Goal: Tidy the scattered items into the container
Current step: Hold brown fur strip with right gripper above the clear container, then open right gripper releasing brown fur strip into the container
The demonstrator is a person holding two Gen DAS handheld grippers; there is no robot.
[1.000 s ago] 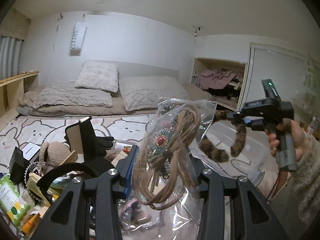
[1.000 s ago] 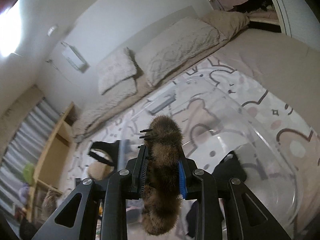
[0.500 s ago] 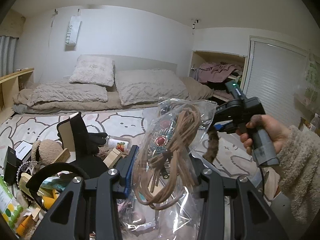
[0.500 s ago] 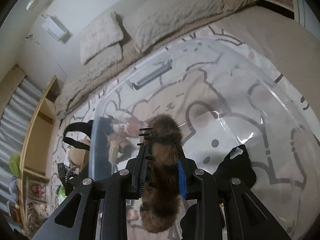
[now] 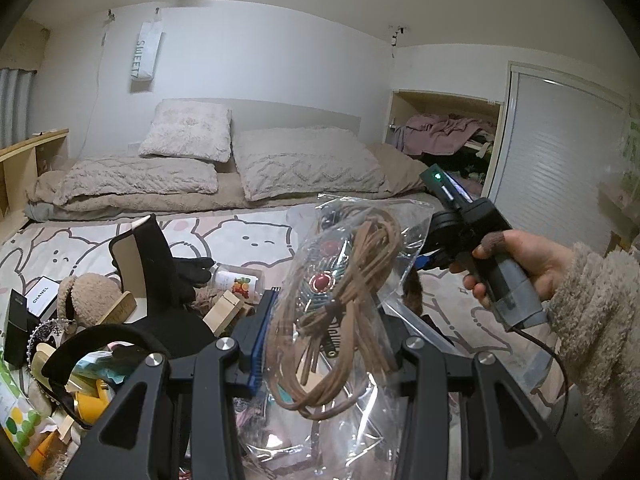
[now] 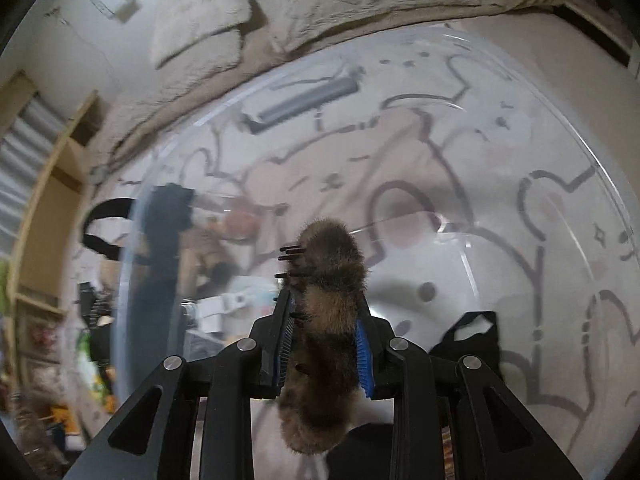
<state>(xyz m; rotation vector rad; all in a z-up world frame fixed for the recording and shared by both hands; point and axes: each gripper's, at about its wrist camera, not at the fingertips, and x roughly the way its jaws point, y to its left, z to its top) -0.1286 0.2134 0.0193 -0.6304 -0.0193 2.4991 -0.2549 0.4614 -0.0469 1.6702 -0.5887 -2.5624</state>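
Observation:
My left gripper (image 5: 326, 344) is shut on a clear plastic bag of brown cords (image 5: 340, 300) with a red-stone ornament, held up above the bed. My right gripper (image 6: 324, 344) is shut on a furry brown headband (image 6: 326, 320) with black comb teeth, and points down into the clear plastic container (image 6: 540, 92). A black item (image 6: 472, 336) lies on the container's floor. In the left wrist view the right gripper (image 5: 420, 258) is held by a hand to the right, its fingertips hidden behind the bag, with the fur (image 5: 412, 294) hanging below it.
Scattered items lie on the bed at left: a black glove on a card (image 5: 160, 264), a plush toy (image 5: 88, 292), a Chanel box (image 5: 40, 300), a black headband (image 5: 92, 344), wooden blocks (image 5: 226, 308). Pillows (image 5: 304, 168) lie at the back.
The right gripper has tilted down and moved lower over the container with the furry headband. The left gripper keeps holding the bag and has shifted only slightly.

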